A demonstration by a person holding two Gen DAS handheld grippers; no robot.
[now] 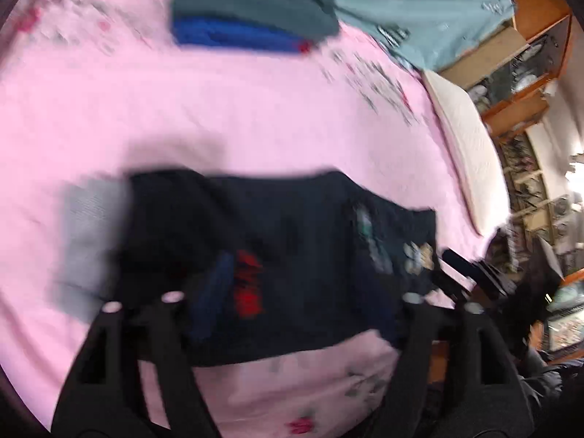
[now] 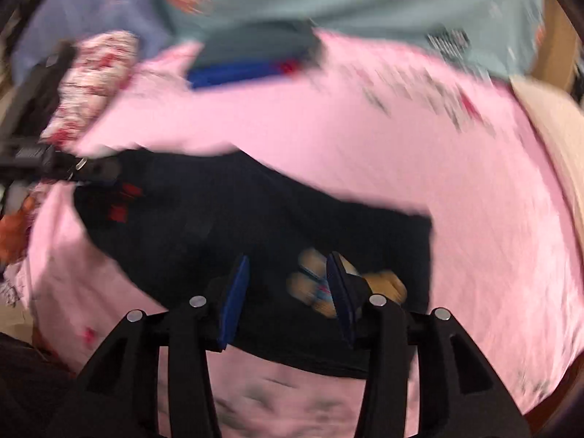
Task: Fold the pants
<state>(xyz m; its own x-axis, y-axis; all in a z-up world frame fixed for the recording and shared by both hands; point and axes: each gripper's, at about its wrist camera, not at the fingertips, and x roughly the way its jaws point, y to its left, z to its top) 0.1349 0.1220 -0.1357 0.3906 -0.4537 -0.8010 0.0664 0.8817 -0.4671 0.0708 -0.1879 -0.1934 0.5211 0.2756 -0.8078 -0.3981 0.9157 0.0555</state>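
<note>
A pink bedsheet (image 1: 255, 109) covers the bed, and in the blurred left wrist view the dark pants (image 1: 273, 237) lie flat on it near the front edge, under the left gripper (image 1: 292, 303), whose fingers look spread wide with nothing between them. In the right wrist view the right gripper (image 2: 288, 292) hangs over the pants (image 2: 255, 226), blue pads (image 2: 233, 299) apart and unclamped. Judging by the blur, a hurried pinch could catch the sheet too, or only one layer, skewing the fold.
</note>
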